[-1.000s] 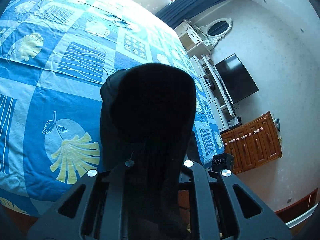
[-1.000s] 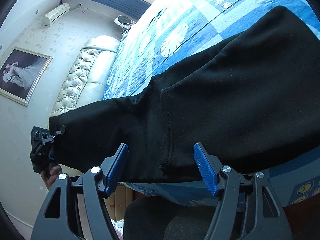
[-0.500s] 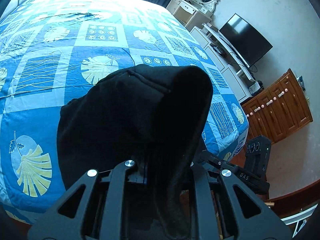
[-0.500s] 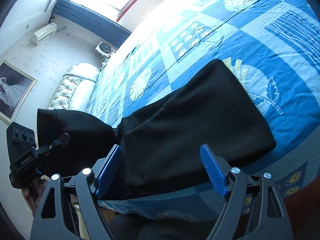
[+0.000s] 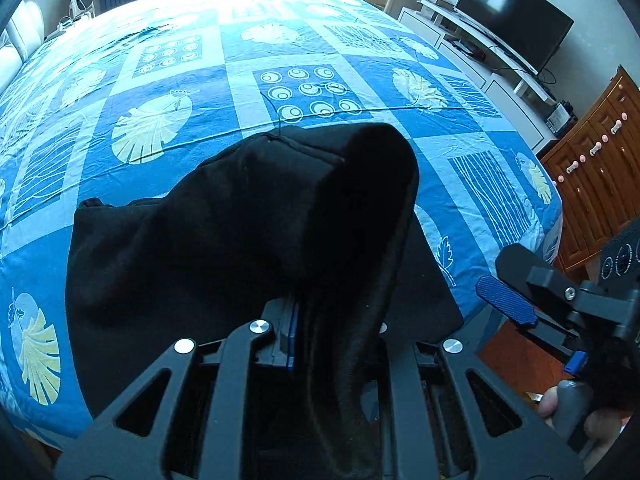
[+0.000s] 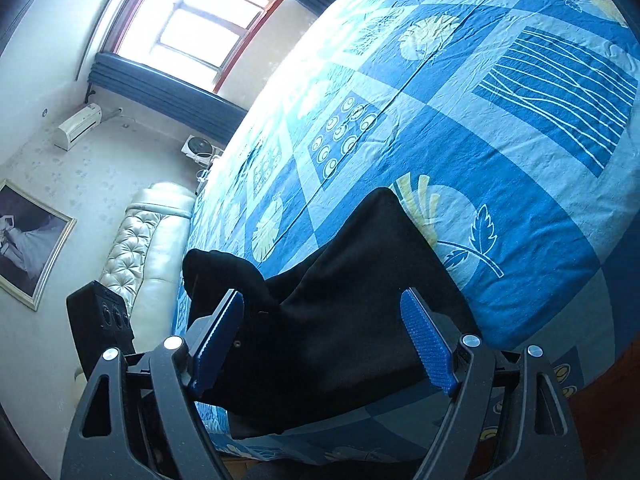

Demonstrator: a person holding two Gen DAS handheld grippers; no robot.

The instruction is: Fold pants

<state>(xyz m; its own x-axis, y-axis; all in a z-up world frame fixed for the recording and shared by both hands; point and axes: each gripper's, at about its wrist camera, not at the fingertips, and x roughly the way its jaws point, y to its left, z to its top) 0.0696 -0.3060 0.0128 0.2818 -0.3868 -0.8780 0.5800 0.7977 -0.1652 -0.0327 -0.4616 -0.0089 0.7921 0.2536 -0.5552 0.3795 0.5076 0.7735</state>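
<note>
The left tool (image 5: 328, 336) is clenched on one end of the black soft cotton pants (image 5: 224, 240), lifted for folding over the part lying on the blue patterned bed (image 5: 320, 56); the right tool (image 6: 324, 344) is released, its fingers wide apart.

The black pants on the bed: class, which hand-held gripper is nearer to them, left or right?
Left. The left hand-held gripper is clamped on the pants; the right hand-held gripper hangs open beside them, pads off the cloth.
</note>
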